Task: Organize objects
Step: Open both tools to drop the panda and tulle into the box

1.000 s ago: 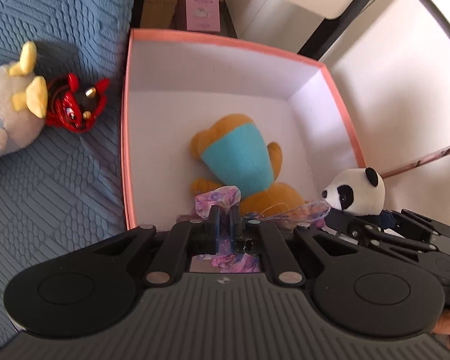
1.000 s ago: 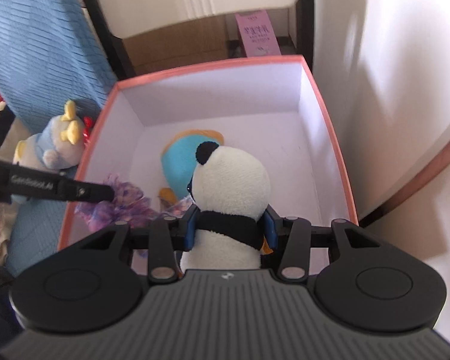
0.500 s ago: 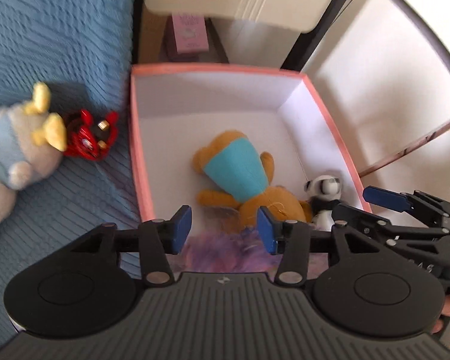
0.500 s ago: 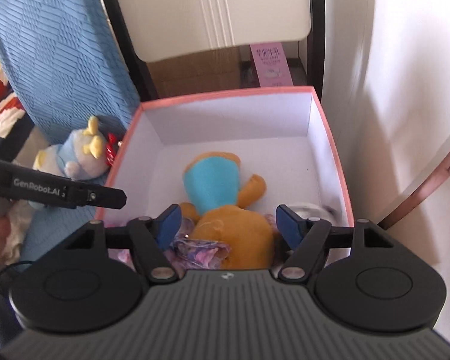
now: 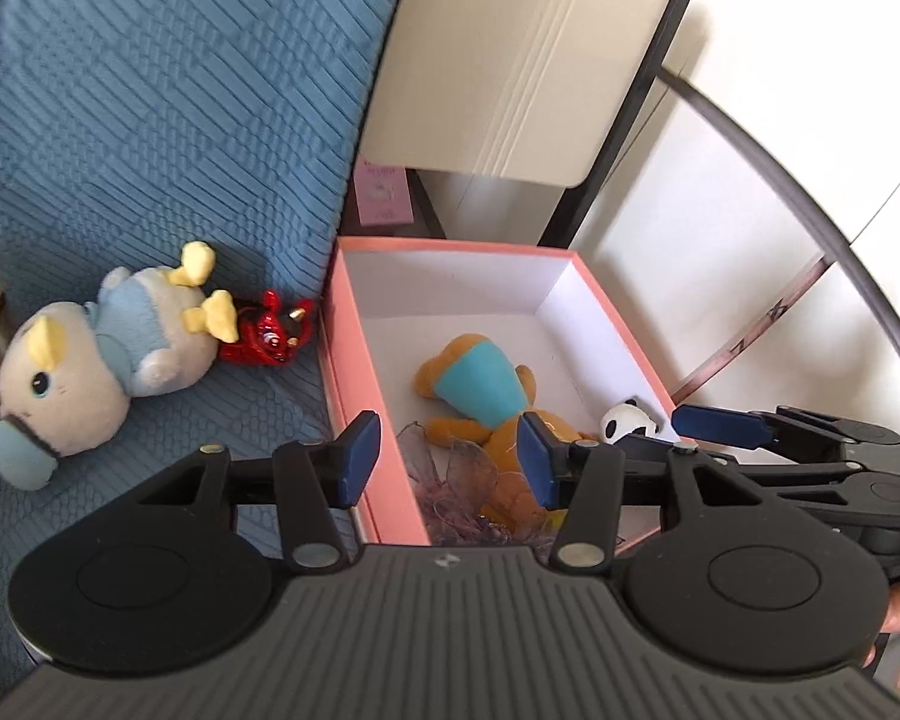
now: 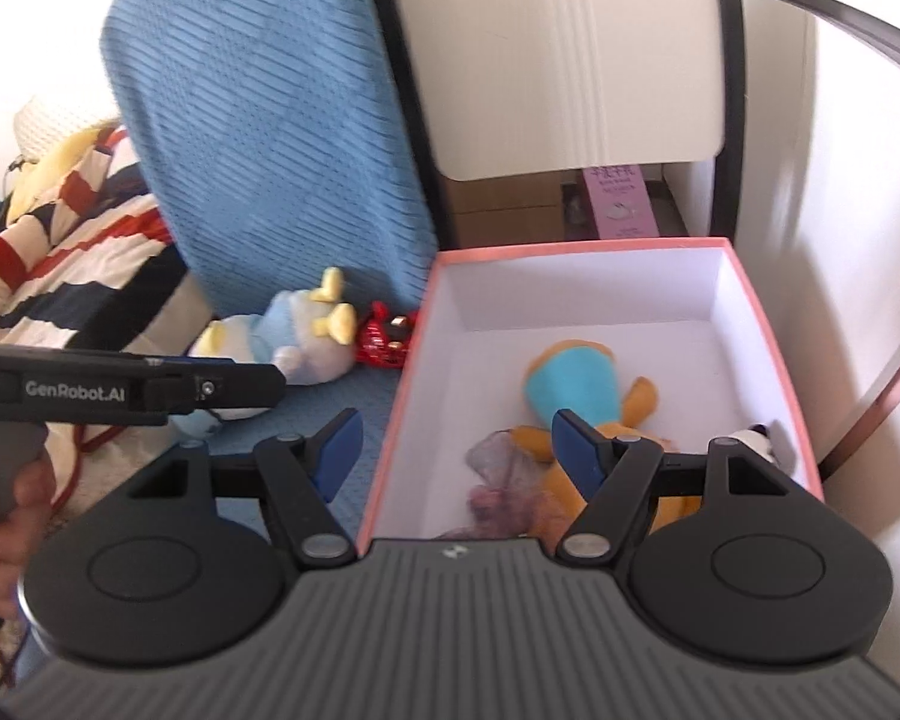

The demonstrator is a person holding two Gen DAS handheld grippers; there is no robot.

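The left gripper hung above the near end of a pink-walled cardboard box with a white interior, its blue-padded fingers spread wide and holding nothing. The right gripper hovered over the same box, fingers likewise spread wide and empty; in the left wrist view its blue finger reached in from the right, just above the box's right wall.

Inside the box lay an orange plush toy with a turquoise belly, stretched along the floor of the box. Against its near side rested a crumpled purple and pink gauzy fabric piece, touching the orange plush. A small black-and-white plush panda sat in the near right corner, close to the right wall; from the right wrist view only its head showed past the gripper linkage.

Outside the box, on a blue textured blanket, lay a grey plush animal in a light blue outfit with yellow ears and feet, tipped on its side. Between it and the box's left wall sat a small shiny red figure, touching the plush's yellow foot and just beside the box.

Beyond the box stood a pink printed carton under a beige ribbed panel. A red, white and navy striped cloth lay at the far left of the right wrist view.
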